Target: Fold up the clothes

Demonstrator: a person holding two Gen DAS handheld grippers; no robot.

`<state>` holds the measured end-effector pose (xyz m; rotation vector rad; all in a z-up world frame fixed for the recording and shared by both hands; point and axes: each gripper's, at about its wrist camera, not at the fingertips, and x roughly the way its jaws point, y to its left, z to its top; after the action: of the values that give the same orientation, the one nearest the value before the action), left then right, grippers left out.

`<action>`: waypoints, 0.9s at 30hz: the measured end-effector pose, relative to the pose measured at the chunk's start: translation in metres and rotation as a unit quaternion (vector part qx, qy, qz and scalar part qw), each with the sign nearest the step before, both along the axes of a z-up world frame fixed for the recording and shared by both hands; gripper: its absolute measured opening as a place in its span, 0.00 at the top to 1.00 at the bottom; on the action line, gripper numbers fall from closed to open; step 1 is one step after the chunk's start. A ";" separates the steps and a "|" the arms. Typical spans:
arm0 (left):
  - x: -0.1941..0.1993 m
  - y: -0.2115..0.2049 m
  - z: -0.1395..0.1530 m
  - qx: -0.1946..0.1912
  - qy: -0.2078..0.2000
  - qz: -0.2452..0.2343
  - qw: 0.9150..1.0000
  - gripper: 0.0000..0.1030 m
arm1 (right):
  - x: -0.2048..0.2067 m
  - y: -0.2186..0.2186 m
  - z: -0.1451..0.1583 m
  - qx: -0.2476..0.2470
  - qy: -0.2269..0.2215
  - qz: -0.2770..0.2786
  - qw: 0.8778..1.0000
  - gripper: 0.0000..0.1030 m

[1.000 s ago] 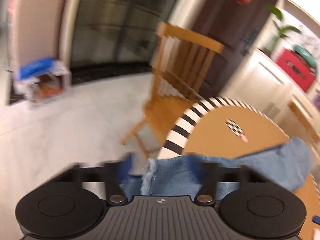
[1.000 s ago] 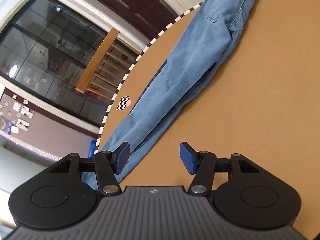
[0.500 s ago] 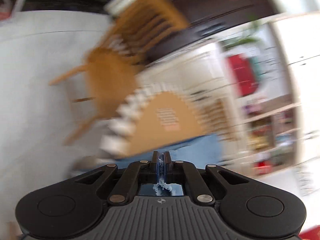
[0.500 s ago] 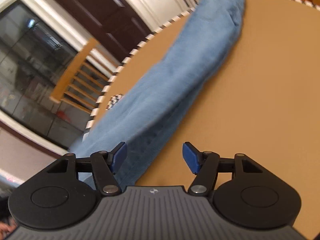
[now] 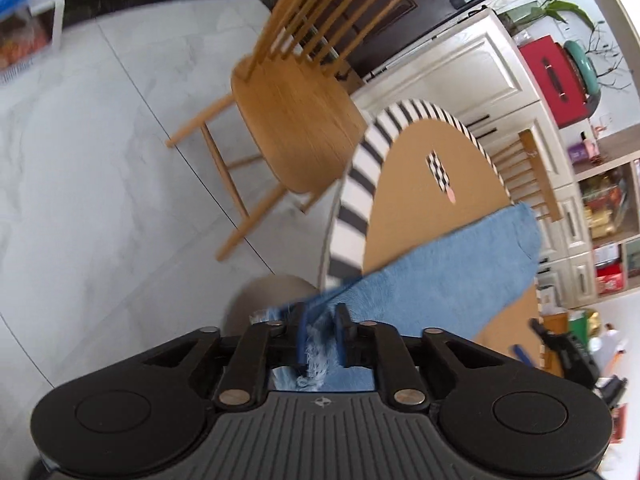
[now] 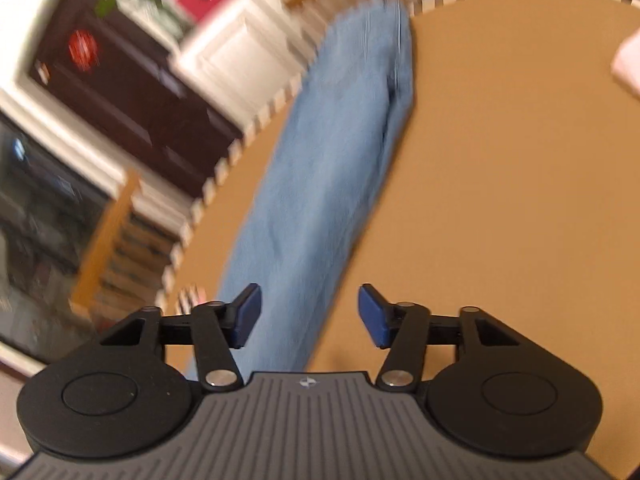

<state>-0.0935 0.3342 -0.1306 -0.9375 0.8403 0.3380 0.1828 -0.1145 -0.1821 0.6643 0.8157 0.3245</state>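
Left gripper (image 5: 323, 334) pinches jeans (image 5: 432, 276) hem; right gripper (image 6: 308, 316) apparently empty.

Motion blur is smearing the jeans (image 6: 320, 184) and the cabinets (image 6: 236, 40) behind them in the right wrist view, while the left gripper (image 5: 322, 334) is covering the frayed hem it is pinching, and the table (image 5: 424, 200) is hiding the jeans' far end.

Jeans (image 6: 320, 168) lengthwise on the table (image 6: 500, 200), hem off its edge; chair (image 5: 296, 112) beyond the table.
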 end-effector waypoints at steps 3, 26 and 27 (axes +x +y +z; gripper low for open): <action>0.015 -0.005 0.049 0.077 -0.042 -0.021 0.996 0.63 | 0.030 -0.013 0.009 -0.092 -0.046 -0.044 0.994 0.61; 0.294 -0.168 -0.055 0.064 -0.071 -0.237 0.967 0.97 | 0.149 0.075 -0.044 -0.498 -0.222 0.154 0.824 0.48; 0.293 -0.168 -0.053 0.062 -0.069 -0.238 0.967 0.97 | 0.151 0.076 -0.043 -0.490 -0.214 0.151 0.832 0.48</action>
<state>0.1997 0.1658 -0.1838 -0.6088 0.8761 -0.0909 0.3337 -0.0384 -0.2248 -0.5064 0.5407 0.2758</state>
